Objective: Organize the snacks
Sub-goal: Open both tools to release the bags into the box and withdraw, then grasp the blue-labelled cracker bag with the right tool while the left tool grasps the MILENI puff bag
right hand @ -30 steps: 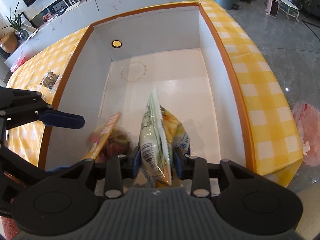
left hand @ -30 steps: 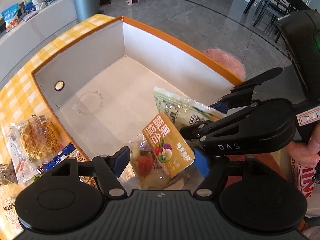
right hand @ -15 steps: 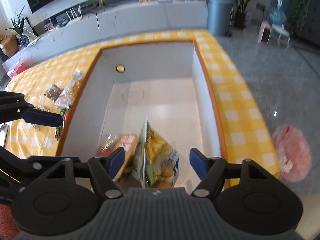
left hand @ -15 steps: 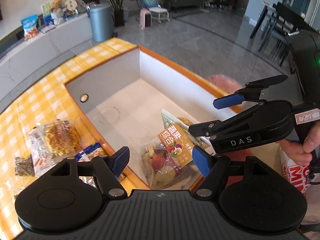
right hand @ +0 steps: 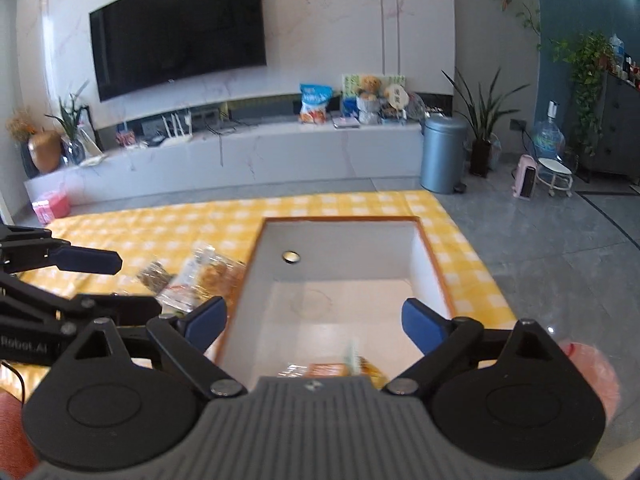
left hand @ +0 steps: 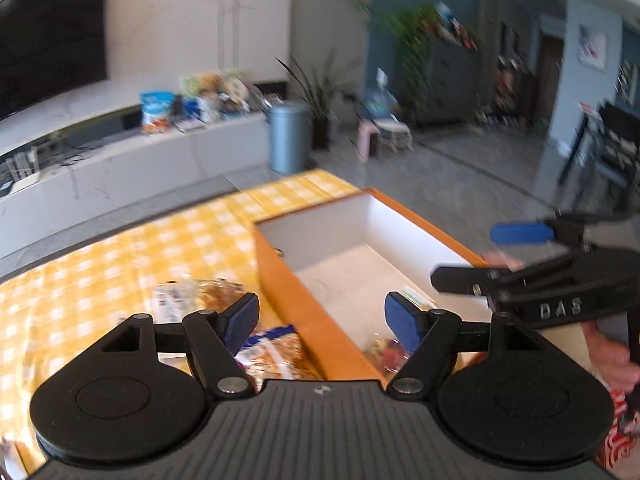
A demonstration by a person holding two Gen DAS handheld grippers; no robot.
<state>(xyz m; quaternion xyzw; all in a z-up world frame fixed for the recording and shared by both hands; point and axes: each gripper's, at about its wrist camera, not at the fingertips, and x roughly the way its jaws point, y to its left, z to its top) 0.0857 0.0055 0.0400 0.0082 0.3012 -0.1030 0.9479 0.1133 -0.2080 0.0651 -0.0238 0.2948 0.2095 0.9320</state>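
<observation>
Wall TV (right hand: 178,26), grey bin (right hand: 442,154), potted plant (right hand: 482,120)

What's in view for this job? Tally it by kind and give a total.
Snack packets: 5 (orange-label packet, yellow-green packet in the box; dark packet, golden packet, blue-trimmed packet on the cloth)
Box: 1
Grippers: 2 (left gripper, right gripper)
Total: 8 in view

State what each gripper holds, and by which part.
Nothing. The left gripper and the right gripper are both open and empty; the right's jaws have just been opening, with its snack packet left in the box.
</observation>
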